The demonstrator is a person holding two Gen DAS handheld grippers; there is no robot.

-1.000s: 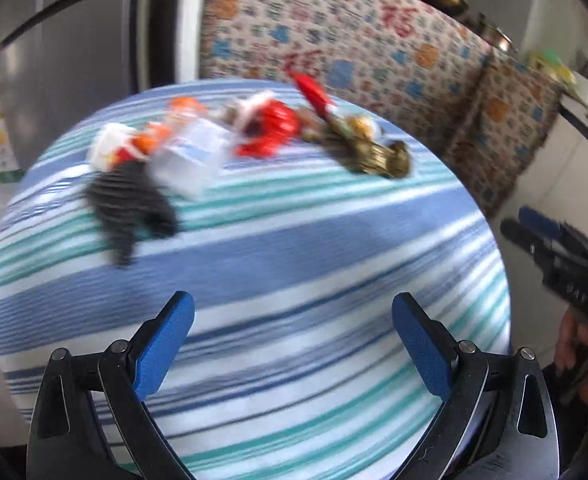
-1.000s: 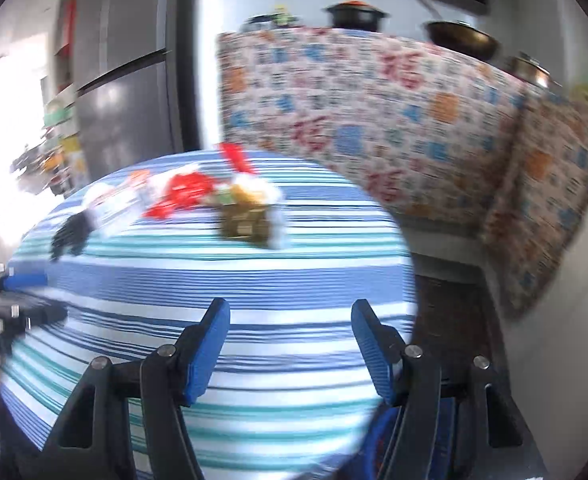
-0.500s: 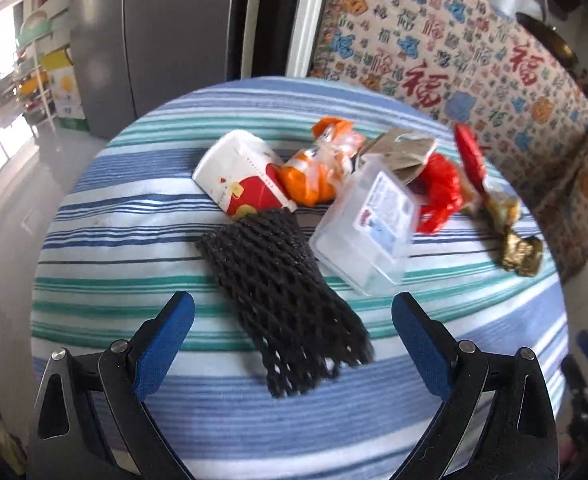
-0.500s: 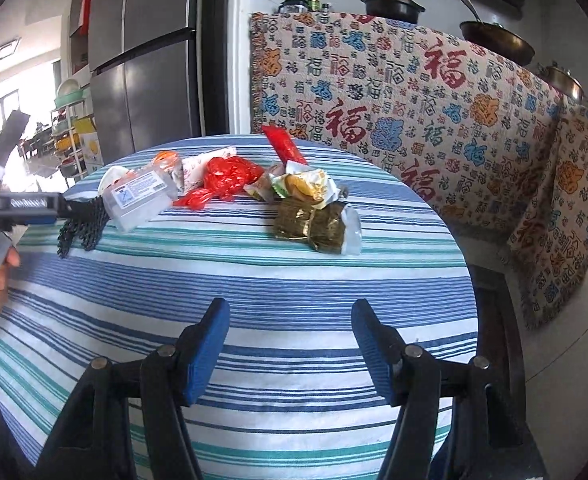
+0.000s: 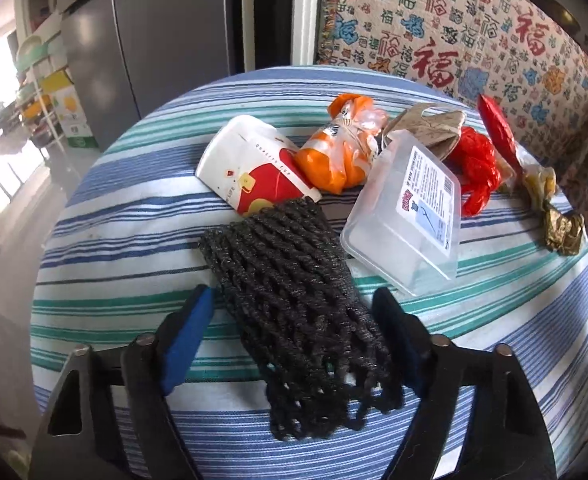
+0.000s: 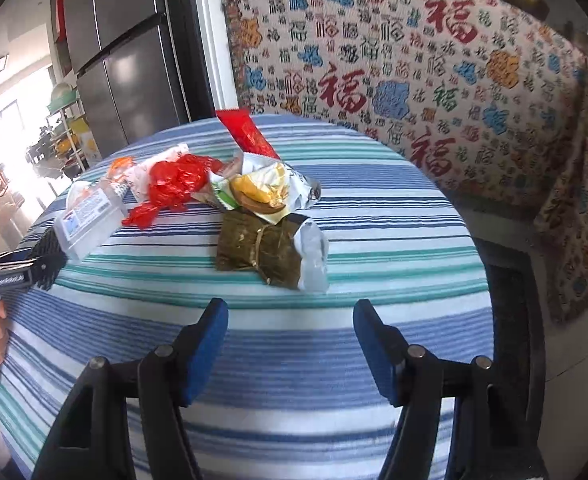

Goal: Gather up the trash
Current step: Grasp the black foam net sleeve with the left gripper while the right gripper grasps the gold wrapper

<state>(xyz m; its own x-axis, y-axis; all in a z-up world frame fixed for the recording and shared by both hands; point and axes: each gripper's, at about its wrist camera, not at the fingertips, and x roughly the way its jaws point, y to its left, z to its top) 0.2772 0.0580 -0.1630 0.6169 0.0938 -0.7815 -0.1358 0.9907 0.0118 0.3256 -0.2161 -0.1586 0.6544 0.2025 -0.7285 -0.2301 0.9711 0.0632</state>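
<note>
Trash lies on a round striped table [image 5: 134,216]. A black foam net sleeve [image 5: 294,304] lies between the fingers of my open left gripper [image 5: 294,340], which straddles its near end. Behind it are a red-and-white paper cup [image 5: 250,168], an orange bag [image 5: 337,152], a clear plastic box [image 5: 409,212] and a red crumpled bag [image 5: 473,160]. My right gripper [image 6: 290,344] is open and empty above the table [image 6: 294,360], short of a green leaf-wrapped packet [image 6: 258,248] and a snack wrapper [image 6: 266,188].
A red wrapper [image 6: 246,136] lies at the table's far side. A patterned cloth [image 6: 413,60] covers a counter behind and to the right. A grey fridge [image 6: 126,60] stands at the back left. The left gripper's handle [image 6: 6,276] shows at the right view's left edge.
My left gripper has moved forward over the table and now straddles the black net sleeve. My right gripper has moved closer to the leaf-wrapped packet.
</note>
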